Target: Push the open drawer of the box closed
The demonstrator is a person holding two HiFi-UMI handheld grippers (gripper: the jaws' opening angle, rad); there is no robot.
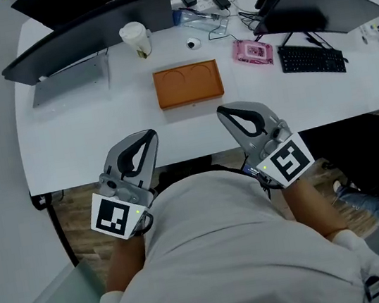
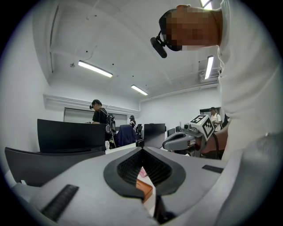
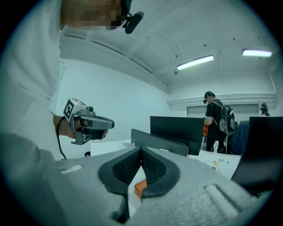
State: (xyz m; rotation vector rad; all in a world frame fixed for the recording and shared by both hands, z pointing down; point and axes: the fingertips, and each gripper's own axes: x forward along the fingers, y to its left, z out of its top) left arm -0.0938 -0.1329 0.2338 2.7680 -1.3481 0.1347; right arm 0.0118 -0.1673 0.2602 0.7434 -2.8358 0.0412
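On the white surface [image 1: 87,138], head view, the orange box [image 1: 188,84] lies flat at mid-width, with monitors [image 1: 85,32] behind it on either side. At the near edge the left gripper [image 1: 150,135] and the right gripper [image 1: 222,112] hover apart from the box, jaws together.

Left gripper view: jaws closed on nothing, tips meeting, the box glimpsed through the slot beneath them.

Right gripper view: jaws likewise closed and empty, an orange corner of the box showing below.

grey left gripper [image 1: 150,135] and right gripper [image 1: 221,111], black-padded fingers [image 1: 152,157], square-marker cubes [image 1: 118,215], white shirt [image 1: 219,249]
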